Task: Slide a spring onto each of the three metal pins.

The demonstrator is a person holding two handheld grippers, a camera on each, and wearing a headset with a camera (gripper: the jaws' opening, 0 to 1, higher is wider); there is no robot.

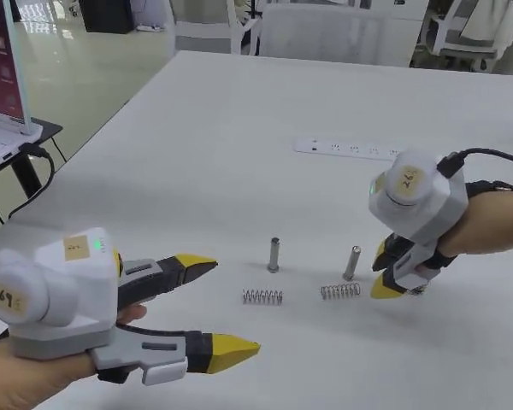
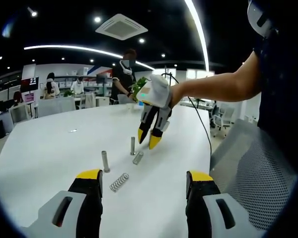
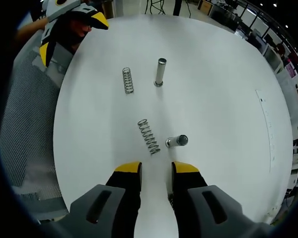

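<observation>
1. A white table [image 1: 239, 128] holds the work. The first pin [image 1: 352, 262], a short metal post standing upright, serves as the landmark here.
2. The first spring [image 1: 340, 291] lies flat just beside the first pin's base, on the side towards the person. It looks close to the base but not touching it.
3. The second pin [image 1: 274, 254] stands upright, apart from the first pin on the side towards the left gripper [image 1: 215, 306]. The second spring [image 1: 262, 296] lies flat near that second pin. Two pins and two springs can be made out, and neither pin has a spring on it yet.
4. The right gripper [image 1: 382, 272] hovers just beside the first pin, tips pointing down. Its jaws are a little apart, with bare table between them.
5. The left gripper sits well away from the first pin, beyond the second spring. Its jaws are spread wide and empty.
6. The step in hand is probably picking up the first spring.
   - Pinch lightly across the coils near one end, so they neither crush nor spring out.
   - Leave the other end of the spring free.
7. Then turn the spring upright, centre its open end over the first pin's top, and lower it straight down. The pin looks freestanding, so a sideways nudge could tip it.
</observation>
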